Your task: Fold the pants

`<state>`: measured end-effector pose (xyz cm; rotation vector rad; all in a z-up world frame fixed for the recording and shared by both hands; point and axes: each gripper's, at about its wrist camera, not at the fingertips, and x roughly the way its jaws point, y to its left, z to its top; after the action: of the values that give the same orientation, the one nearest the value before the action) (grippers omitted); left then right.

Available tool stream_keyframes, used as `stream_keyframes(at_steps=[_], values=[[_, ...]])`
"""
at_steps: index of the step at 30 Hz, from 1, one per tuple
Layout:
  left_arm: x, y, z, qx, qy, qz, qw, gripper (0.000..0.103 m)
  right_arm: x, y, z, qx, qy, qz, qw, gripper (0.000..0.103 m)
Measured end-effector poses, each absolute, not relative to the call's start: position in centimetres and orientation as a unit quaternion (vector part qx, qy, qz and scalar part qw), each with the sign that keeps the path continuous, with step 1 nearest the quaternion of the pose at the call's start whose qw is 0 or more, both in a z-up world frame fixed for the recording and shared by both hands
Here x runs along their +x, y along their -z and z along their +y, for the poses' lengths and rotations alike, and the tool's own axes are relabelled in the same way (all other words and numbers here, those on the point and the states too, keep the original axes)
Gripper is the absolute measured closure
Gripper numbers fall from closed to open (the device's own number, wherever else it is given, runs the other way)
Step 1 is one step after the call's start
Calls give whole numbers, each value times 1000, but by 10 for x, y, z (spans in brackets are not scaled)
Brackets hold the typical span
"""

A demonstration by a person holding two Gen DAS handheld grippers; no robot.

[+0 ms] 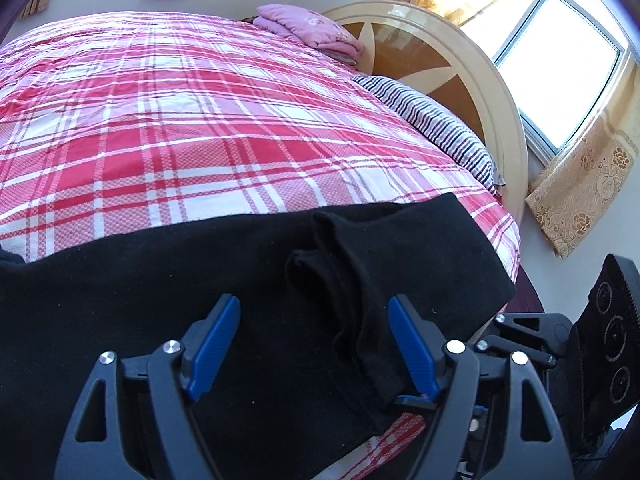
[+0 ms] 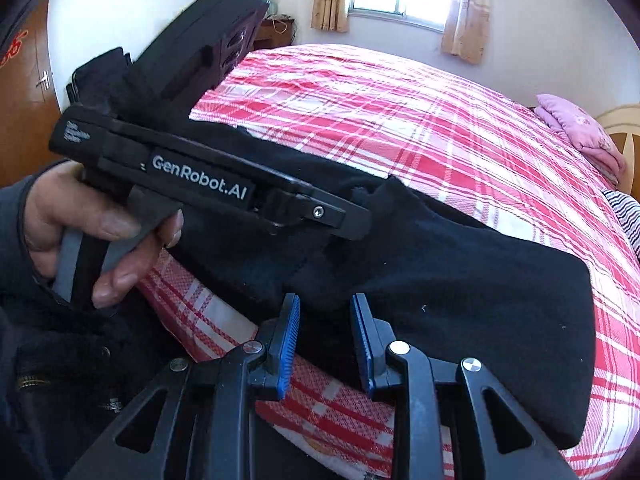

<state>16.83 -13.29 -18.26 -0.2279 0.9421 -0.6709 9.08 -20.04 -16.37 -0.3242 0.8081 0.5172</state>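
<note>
Black pants [image 1: 248, 280] lie across the near edge of a bed with a red and white plaid cover [image 1: 200, 120]. My left gripper [image 1: 314, 312] is open, its blue pads [image 1: 216, 340] low over the cloth on either side of a raised fold [image 1: 344, 264]. In the right wrist view the pants [image 2: 460, 300] lie folded on the bed. My right gripper [image 2: 325, 314] is open with a narrow gap, its tips at the pants' near edge. The left gripper's body [image 2: 208, 176], held in a hand [image 2: 80, 224], reaches over the pants.
A pink folded blanket [image 1: 308, 28] and a striped pillow [image 1: 436, 124] lie by the round headboard [image 1: 460, 64]. Windows with yellow curtains [image 1: 580, 196] are on the walls. The plaid cover [image 2: 400, 112] stretches beyond the pants. A wooden door [image 2: 20, 92] stands at left.
</note>
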Motion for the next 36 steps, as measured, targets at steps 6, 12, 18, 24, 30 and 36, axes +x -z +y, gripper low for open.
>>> stream_keyframes(at_steps=[6,12,18,24,30,36], values=[[169,182,-129,-113,313,445,832,24,93,169,-198,-153,-244,393,873,100],[166,179,-132,-112,320,443,830,24,80,155,-206,-124,-262,388,875,100],[162,184,-145,-101,329,452,823,24,68,155,-210,-118,-271,391,872,100],[161,186,-161,-68,325,452,828,24,73,175,-200,-129,-275,407,862,100],[151,183,-183,5,316,430,846,36,76,171,-205,-117,-283,396,865,99],[154,180,-172,3,303,419,856,73,67,161,-226,-93,-292,378,873,99]])
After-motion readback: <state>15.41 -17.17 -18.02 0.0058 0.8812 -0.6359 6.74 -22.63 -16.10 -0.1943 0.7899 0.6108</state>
